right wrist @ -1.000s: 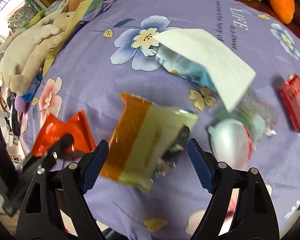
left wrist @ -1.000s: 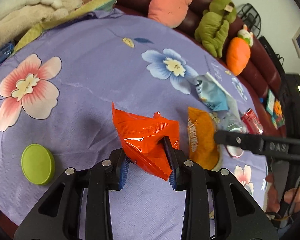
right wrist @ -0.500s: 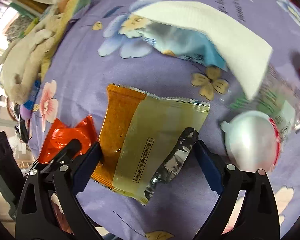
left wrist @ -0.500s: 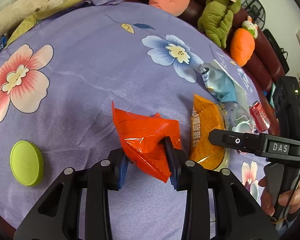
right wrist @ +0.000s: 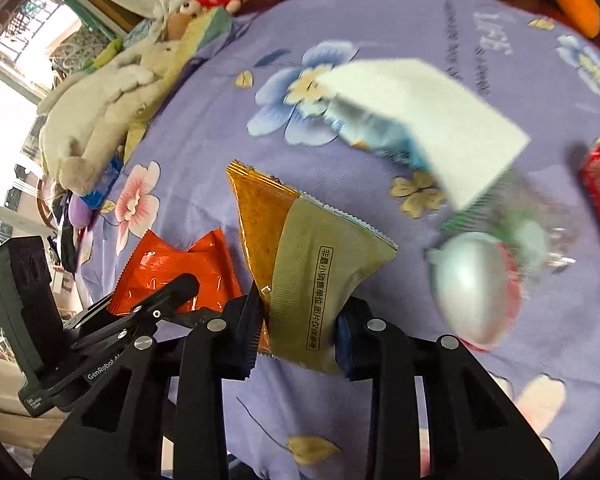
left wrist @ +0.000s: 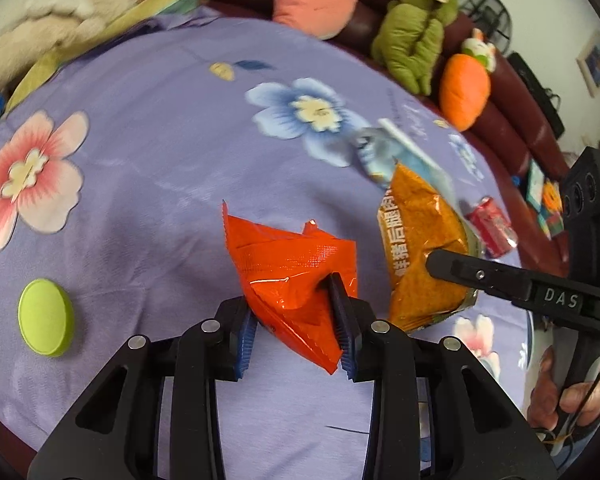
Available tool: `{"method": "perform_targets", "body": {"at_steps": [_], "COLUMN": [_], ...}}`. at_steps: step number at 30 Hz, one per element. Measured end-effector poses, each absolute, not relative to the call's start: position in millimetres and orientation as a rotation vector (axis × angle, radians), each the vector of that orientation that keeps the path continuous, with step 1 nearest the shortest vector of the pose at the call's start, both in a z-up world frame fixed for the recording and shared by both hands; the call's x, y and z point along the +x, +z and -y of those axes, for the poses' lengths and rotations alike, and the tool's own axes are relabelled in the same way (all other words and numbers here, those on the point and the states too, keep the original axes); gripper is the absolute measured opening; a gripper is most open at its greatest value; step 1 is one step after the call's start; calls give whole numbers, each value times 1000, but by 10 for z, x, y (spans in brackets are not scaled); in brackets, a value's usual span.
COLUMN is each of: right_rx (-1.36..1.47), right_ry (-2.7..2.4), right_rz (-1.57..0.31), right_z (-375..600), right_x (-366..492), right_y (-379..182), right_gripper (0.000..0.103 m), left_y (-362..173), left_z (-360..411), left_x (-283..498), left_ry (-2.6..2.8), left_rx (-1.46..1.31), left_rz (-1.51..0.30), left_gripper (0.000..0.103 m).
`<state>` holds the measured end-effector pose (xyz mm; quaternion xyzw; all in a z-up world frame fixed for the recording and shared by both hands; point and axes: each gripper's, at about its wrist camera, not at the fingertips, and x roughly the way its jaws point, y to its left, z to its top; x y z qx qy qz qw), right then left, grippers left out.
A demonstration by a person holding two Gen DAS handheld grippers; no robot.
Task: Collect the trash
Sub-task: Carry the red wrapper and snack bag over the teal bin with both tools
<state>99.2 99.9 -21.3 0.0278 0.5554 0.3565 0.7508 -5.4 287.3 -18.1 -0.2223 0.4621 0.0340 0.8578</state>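
The red wrapper [left wrist: 288, 276] at mid-frame is glossy, crinkled foil-like plastic with a fine embossed grain and serrated edges. The orange packet [right wrist: 300, 256] is shiny film too, its back a duller olive with a silvery seam. The cloth [left wrist: 148, 152] under them is matt purple fabric, faintly wrinkled. The gripper [left wrist: 296, 336] is matt black plastic with bright metal screws and ribbed blue pads. The green lid [left wrist: 46, 317] at lower left looks like smooth matt plastic. The white sheet [right wrist: 424, 120] at upper right looks like soft, textured paper. The plush toys [left wrist: 412, 32] along the top are fuzzy.
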Motion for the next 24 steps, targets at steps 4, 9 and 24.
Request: {"method": "perform_targets", "body": {"at_steps": [4,9,24], "right_rx": [103,155,361], "right_ry": [747,670,426], "right_rz": [-1160,-1110,-1018], "right_z": [-595,16,1964], "right_x": [963,957,786], "right_y": [-11,168,187], "right_gripper": [29,29,31], "left_y": [-45,35,268], "left_z": [-2558,-2065,-492], "left_x": [40,205,504], "left_ry": [8,-78,-331], "left_rx": [-424,-362,-215], "left_rz": [-955,-959,-963], "left_gripper": [35,35,35]}}
